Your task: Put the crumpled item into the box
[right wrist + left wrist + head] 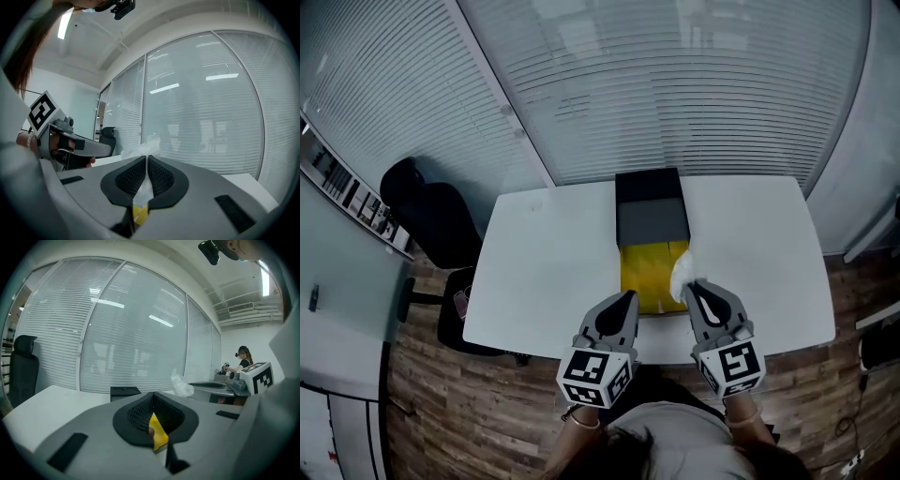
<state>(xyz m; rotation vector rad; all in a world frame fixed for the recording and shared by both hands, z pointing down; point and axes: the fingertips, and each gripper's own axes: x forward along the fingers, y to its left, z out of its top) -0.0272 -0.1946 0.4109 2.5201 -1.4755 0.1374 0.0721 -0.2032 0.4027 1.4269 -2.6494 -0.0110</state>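
A crumpled clear plastic item (682, 274) lies at the right edge of a yellow flat piece (649, 270) near the table's front. Behind them stands a black box (651, 217) with a grey inside. My right gripper (693, 287) is shut on the plastic; in the right gripper view the plastic (146, 146) sticks up out of my right gripper (143, 186). My left gripper (627, 300) is at the yellow piece's front left edge. In the left gripper view a yellow corner (158, 432) is pinched in my left gripper (156, 423), with the box (124, 391) and plastic (181, 386) beyond.
The white table (548, 267) stands against a wall of window blinds. A black office chair (433, 221) is off its left side. A person (243, 361) is far off at another desk. Wooden floor runs along the table's front edge.
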